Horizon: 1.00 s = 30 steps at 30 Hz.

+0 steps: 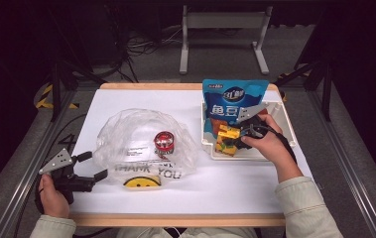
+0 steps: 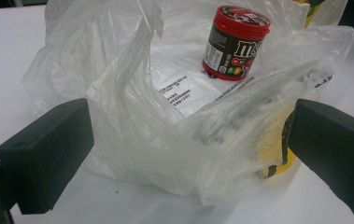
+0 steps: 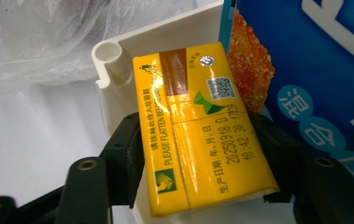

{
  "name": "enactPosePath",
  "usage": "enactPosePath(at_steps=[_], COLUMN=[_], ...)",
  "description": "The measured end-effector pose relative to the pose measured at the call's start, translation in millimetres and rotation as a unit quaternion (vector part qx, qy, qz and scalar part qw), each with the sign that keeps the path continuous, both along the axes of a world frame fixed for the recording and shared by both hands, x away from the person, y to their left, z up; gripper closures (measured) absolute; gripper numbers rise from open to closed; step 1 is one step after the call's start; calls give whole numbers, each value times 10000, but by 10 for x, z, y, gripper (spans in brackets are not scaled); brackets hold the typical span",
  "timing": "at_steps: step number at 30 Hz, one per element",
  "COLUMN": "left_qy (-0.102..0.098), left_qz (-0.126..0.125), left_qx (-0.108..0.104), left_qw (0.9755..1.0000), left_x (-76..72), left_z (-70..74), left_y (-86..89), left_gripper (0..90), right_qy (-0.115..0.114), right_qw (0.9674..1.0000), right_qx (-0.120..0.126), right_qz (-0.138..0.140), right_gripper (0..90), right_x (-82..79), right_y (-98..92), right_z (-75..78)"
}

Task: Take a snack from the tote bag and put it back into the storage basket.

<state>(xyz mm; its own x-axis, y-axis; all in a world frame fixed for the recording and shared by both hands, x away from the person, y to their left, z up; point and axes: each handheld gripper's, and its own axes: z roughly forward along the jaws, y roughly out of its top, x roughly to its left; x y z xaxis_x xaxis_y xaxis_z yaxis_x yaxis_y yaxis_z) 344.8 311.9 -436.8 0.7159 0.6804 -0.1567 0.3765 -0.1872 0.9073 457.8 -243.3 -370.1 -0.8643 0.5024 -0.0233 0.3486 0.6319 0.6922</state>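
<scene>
A yellow drink carton (image 3: 198,126) lies between my right gripper's (image 3: 195,135) black jaws, which stand against its two long sides. In the high view this carton (image 1: 227,133) is at the front left of a white bin (image 1: 284,124), where my right gripper (image 1: 240,135) reaches in. Behind it a blue snack pouch (image 1: 232,96) stands upright in the bin. My left gripper (image 1: 90,166) is open at the left edge of a crumpled clear plastic bag (image 1: 141,134). A red-lidded candy jar (image 2: 235,42) stands inside the bag (image 2: 165,140), whose rim bulges between the wide jaws of the left gripper (image 2: 184,149).
The white table (image 1: 235,183) has a wooden front edge. The bag carries a yellow smiley print (image 1: 142,182) near that edge. The bin's corner post (image 3: 111,58) stands just beyond the carton, with the blue pouch (image 3: 315,70) to its right. A metal stand (image 1: 222,29) is on the floor behind.
</scene>
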Motion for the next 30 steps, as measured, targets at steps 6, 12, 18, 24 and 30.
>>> enactPosePath(at_steps=[6, 12, 18, 24, 30], left_qy=[11, 9, 36, 37, 38], left_qz=[2, -15, -6, -18, -22], left_qx=[-1, 15, 11, 25, 26], left_qw=[10000, 10000, 10000, 10000, 10000], left_x=[-3, 0, 0, 6, 9], left_z=[0, 0, -6, -12, -14], left_y=[1, 1, -5, -11, -10], left_gripper=[11, 11, 12, 11, 12], right_qy=[15, -179, -394, -704, -850], right_qw=[10000, 9997, 9989, 9964, 9944], right_qx=[82, 112, 202, 432, 581], right_qz=[-53, -80, -125, -179, -229], right_gripper=[367, 352, 330, 332, 336], right_x=[-19, -70, -156, -289, -382], right_y=[3, -13, -44, -70, -85], right_z=[-1, 52, 148, 290, 383])
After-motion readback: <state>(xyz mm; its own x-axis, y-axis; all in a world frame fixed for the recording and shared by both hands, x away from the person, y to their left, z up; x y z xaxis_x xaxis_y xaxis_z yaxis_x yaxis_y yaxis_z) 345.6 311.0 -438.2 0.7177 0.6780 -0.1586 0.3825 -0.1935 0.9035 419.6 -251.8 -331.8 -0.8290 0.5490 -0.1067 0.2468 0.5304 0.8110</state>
